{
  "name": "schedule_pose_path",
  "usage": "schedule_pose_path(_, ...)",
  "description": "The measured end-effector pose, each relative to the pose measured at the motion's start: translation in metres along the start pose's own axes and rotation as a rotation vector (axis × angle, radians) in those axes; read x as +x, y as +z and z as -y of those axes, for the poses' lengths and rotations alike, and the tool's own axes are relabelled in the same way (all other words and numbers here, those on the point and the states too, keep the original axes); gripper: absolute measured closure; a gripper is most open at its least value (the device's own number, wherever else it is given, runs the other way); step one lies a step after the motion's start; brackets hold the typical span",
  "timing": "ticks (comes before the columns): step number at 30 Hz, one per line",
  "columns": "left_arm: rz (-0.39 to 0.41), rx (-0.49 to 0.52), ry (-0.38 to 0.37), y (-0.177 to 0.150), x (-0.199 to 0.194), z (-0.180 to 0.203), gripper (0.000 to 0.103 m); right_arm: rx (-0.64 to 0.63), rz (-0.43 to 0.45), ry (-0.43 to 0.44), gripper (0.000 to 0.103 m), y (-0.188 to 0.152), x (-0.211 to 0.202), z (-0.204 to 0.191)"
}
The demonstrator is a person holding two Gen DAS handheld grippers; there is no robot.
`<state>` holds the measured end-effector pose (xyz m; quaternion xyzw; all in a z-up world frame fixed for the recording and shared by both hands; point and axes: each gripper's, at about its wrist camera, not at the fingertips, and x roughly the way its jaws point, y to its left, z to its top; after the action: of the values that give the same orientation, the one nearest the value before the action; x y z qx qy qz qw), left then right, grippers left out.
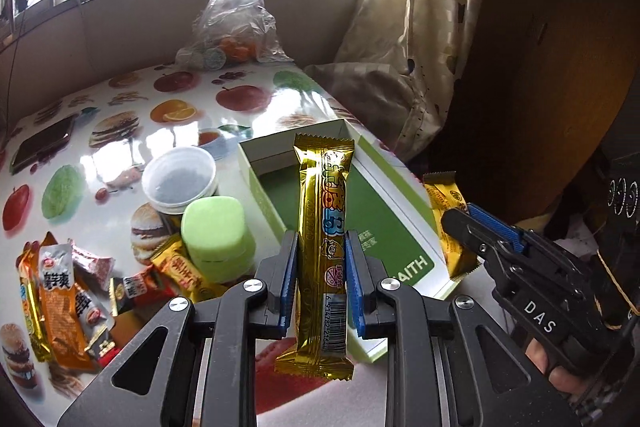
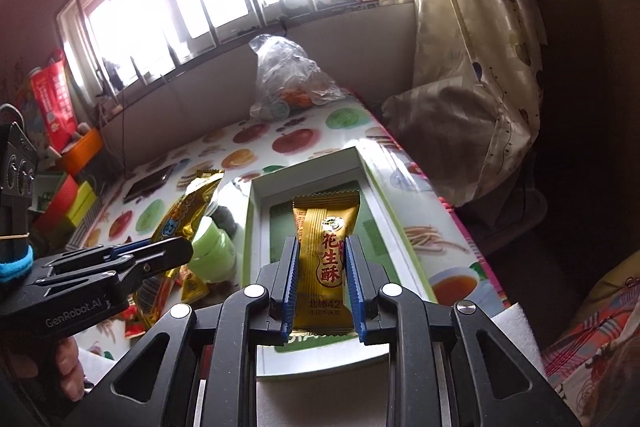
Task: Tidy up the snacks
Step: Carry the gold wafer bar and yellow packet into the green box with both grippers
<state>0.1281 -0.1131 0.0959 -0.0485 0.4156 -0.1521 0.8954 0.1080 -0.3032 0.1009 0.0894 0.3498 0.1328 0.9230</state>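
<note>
**Q:** So, going left to right, what is where?

**A:** At far left a heap of loose snack packets (image 1: 64, 291) lies on the fruit-printed tabletop (image 1: 120, 155). Just right of it stand a white plastic tub (image 1: 179, 181) and a green lidded container (image 1: 214, 227). Then comes the left gripper (image 1: 322, 283), its jaws clamped on a long gold snack bar (image 1: 324, 227). Next is the open white box with a green floor (image 1: 400, 251), and at far right the right gripper (image 2: 322, 291), its jaws closed on a shorter gold peanut candy packet (image 2: 326, 251).

**Q:** How do the two snacks sit in the jaws?

**A:** Both run lengthways along the fingers, pointing away from the hand, gripped across their narrow width. The long bar sticks out well past the fingertips and also hangs back below them; its far end is over the near left wall of the box. The peanut packet is gripped near its lower half.

**Q:** Which hand is nearer the box?

**A:** The right one, I judge. From its own camera the packet sits squarely above the box floor, between the side walls. The left gripper is just beside the box's left wall, tilted across it.

**Q:** So what does the next move depend on?

**A:** Probably on lining each snack's long axis with the box's long sides, so that they lie flat side by side. The box looks empty as far as can be seen, so there is room.
</note>
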Motion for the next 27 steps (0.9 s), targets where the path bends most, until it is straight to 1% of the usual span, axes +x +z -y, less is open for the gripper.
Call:
schedule_pose_path(3, -0.017, -0.005, -0.016, 0.006, 0.016, 0.008, 0.079, 0.001, -0.013, -0.024, 0.081, 0.004, 0.010, 0.009)
schedule_pose_path(7, -0.060, -0.022, -0.018, 0.010, 0.040, 0.013, 0.079, -0.005, -0.049, -0.031, 0.081, 0.003, 0.025, 0.018)
schedule_pose_path(9, -0.067, -0.021, -0.013, 0.010, 0.047, 0.016, 0.079, -0.007, -0.067, -0.035, 0.081, 0.000, 0.033, 0.020)
schedule_pose_path(12, -0.097, -0.024, 0.003, 0.010, 0.058, 0.017, 0.079, -0.009, -0.092, -0.042, 0.081, -0.004, 0.044, 0.023)
schedule_pose_path(19, -0.132, -0.044, 0.013, 0.010, 0.078, 0.016, 0.079, -0.016, -0.131, -0.055, 0.081, -0.011, 0.059, 0.026)
schedule_pose_path(24, -0.150, -0.050, 0.011, 0.011, 0.089, 0.016, 0.079, -0.034, -0.144, -0.077, 0.081, -0.013, 0.065, 0.027)
schedule_pose_path(27, -0.163, -0.050, 0.018, 0.011, 0.096, 0.016, 0.079, -0.032, -0.145, -0.075, 0.081, -0.014, 0.066, 0.028)
